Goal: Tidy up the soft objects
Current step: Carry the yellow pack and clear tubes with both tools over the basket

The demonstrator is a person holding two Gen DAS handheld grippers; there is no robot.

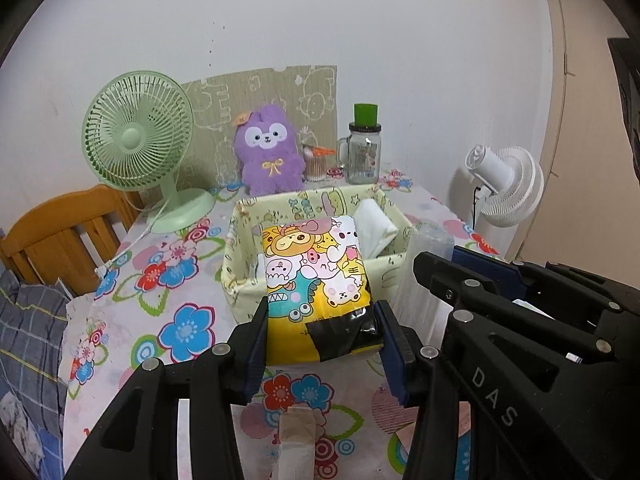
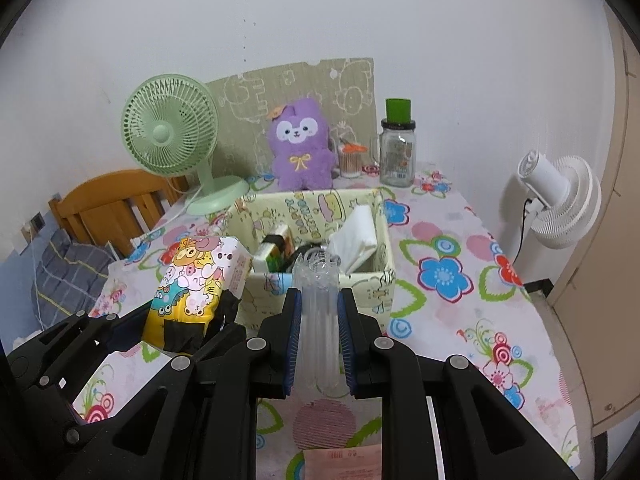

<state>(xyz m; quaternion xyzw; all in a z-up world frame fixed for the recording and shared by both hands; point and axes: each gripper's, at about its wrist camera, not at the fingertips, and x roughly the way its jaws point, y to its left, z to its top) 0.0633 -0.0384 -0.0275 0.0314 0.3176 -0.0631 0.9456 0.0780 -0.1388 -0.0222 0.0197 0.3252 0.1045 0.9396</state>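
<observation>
While a plain white wall (image 1: 320, 20) closes the room behind, the table (image 2: 460, 240) under a flowered cloth fills most of both views. A wooden headboard (image 1: 60, 232) and grey checked bedding (image 1: 28, 320) lie to its left, and a white fan (image 2: 560, 200) stands off its right edge. At the back of the table stand a green fan (image 1: 136, 132), a purple plush toy (image 1: 268, 148) and a glass jar (image 1: 364, 152) with a green lid. A cream fabric box (image 2: 380, 280) sits mid-table with a white packet (image 2: 356, 236) leaning inside.

The left tongs (image 1: 320, 344) are part open and clamp the near end of a cartoon-printed tissue pack (image 1: 316, 272); its long axis runs away toward the box, its far end over the box's opening. The right tongs (image 2: 319, 336) are nearly closed, pinching a clear plastic sleeve (image 2: 318, 304) that points the same way, at the box's near wall.
</observation>
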